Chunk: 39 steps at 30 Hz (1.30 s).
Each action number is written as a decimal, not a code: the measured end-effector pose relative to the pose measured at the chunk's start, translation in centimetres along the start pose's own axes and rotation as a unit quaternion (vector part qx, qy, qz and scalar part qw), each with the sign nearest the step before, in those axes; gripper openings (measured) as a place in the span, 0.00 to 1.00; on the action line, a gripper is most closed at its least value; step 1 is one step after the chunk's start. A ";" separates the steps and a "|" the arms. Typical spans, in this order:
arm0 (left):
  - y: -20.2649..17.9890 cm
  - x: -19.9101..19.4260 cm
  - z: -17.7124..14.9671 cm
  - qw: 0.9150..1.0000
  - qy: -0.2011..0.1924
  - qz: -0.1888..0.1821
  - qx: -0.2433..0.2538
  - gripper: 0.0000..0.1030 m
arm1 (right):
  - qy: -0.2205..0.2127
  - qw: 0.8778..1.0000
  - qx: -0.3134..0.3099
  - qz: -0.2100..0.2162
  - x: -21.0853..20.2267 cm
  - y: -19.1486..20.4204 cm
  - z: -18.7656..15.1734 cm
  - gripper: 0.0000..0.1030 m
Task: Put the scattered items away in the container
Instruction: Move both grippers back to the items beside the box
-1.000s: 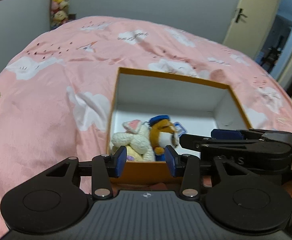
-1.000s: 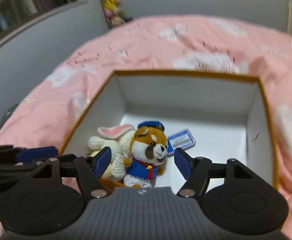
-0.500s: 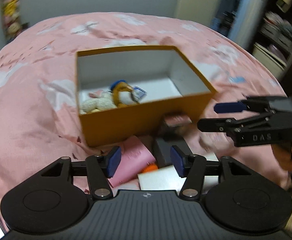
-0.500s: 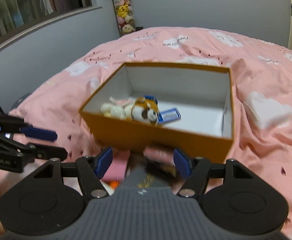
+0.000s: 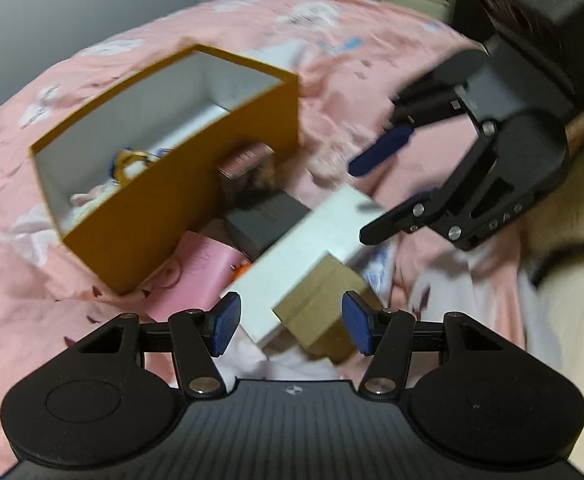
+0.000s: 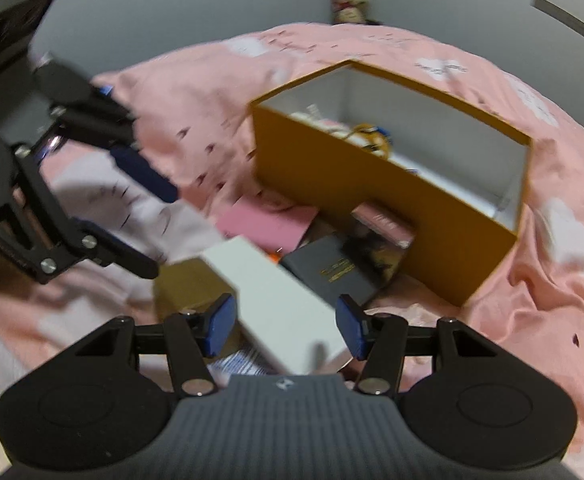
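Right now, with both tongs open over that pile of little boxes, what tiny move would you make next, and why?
Probably ease the right tongs down and shut them on the long white box. It lies on top of the pile, already between the open fingers, while the orange container holds only the plush toys. The left tongs hover open above the brown cardboard box.

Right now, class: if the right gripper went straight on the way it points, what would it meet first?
Most likely the long white box, which lies between the open fingers of the right gripper. The dark grey box lies beyond. Blur leaves the depth uncertain.
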<state>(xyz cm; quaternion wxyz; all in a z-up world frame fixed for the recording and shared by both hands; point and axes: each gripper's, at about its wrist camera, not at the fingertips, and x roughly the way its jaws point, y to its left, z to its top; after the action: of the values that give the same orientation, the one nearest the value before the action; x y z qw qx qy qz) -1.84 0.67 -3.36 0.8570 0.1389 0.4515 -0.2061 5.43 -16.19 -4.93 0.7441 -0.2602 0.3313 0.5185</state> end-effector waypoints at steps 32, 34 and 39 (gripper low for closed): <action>-0.2 4.6 0.4 0.990 0.064 -0.087 0.086 0.66 | 0.093 0.977 -0.191 0.026 4.5 1.7 0.3 0.62; -0.2 4.4 0.2 0.991 0.064 -0.085 0.085 0.64 | 0.094 0.973 -0.209 0.021 4.7 2.0 0.2 0.62; 0.2 4.7 0.2 0.990 0.061 -0.093 0.081 0.63 | 0.097 0.961 -0.261 -0.002 5.7 3.1 -0.1 0.62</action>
<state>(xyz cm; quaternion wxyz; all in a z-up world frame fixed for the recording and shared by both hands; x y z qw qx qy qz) 0.81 -0.27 -7.16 0.7907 0.1777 0.4960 -0.3118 3.88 -11.88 -9.47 0.6158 -0.4948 0.2545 0.5579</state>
